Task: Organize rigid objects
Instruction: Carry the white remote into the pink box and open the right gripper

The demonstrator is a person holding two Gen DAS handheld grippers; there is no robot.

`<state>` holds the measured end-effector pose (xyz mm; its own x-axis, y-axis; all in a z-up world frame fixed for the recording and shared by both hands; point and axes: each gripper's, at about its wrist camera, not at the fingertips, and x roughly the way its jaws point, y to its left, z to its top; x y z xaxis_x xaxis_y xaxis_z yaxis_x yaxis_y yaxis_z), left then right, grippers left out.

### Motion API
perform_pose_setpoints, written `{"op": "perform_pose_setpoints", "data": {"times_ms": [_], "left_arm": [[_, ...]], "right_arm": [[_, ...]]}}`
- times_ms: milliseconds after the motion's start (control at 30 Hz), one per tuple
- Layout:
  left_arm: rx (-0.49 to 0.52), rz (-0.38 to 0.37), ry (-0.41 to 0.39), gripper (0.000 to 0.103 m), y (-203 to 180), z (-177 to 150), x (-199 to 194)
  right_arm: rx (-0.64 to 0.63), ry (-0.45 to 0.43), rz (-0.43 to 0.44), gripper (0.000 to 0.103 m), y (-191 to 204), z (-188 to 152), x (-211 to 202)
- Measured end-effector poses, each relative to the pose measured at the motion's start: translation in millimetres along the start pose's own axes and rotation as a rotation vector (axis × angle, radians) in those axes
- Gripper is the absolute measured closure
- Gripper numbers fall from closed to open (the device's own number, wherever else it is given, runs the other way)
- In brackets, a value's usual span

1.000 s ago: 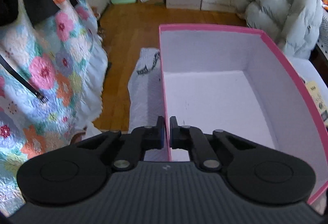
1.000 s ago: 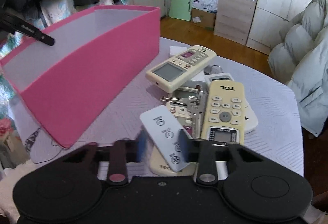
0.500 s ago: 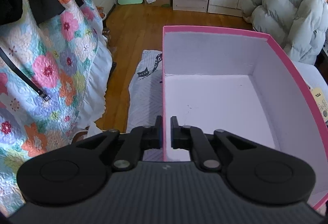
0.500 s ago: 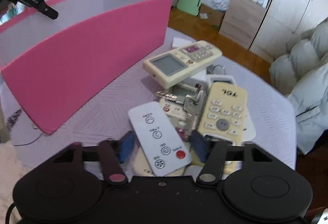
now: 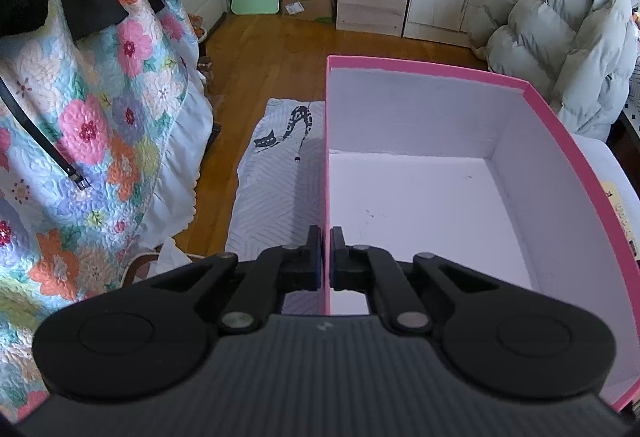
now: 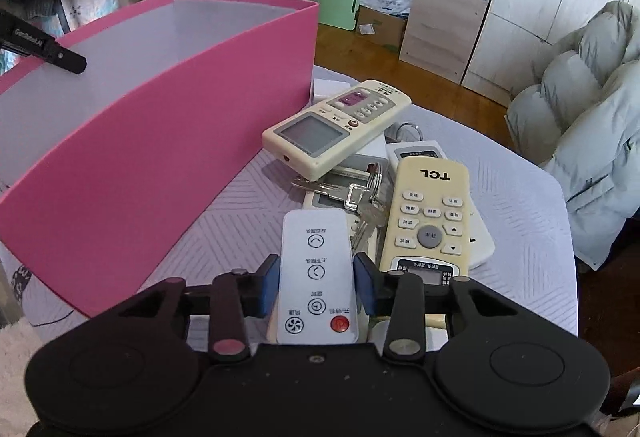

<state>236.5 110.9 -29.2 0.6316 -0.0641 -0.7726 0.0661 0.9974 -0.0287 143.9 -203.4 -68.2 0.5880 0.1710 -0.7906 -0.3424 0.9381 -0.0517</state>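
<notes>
On the tabletop (image 6: 520, 197), a white remote (image 6: 316, 277) is lying between the closing right tongs (image 6: 316, 279); left tongs (image 5: 325, 257) are pinching the pink box's (image 5: 326, 157) wall.

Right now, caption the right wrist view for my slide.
Right gripper closing around white remote beside pink box.

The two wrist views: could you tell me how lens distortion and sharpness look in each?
Left wrist view: the pink box has rims that bow from fisheye curvature; sharp throughout. Right wrist view: same bowing; button print on the white remote is crisp, with no blur.
</notes>
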Motion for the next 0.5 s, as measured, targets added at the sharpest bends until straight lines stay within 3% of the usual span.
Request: {"op": "perform_pose_setpoints", "data": {"times_ms": [333,500], "left_arm": [[-0.041,-0.015,-0.060,0.100,3.5,-9.0,-4.0],[-0.061,-0.015,-0.086,0.100,4.0,-11.3,-5.8]], "right_arm": [[0.162,-0.171,0.009,0.059,-8.3,5.4,-41.6],[0.213,-0.319,0.119,0.059,3.5,36.7,-79.7]]}}
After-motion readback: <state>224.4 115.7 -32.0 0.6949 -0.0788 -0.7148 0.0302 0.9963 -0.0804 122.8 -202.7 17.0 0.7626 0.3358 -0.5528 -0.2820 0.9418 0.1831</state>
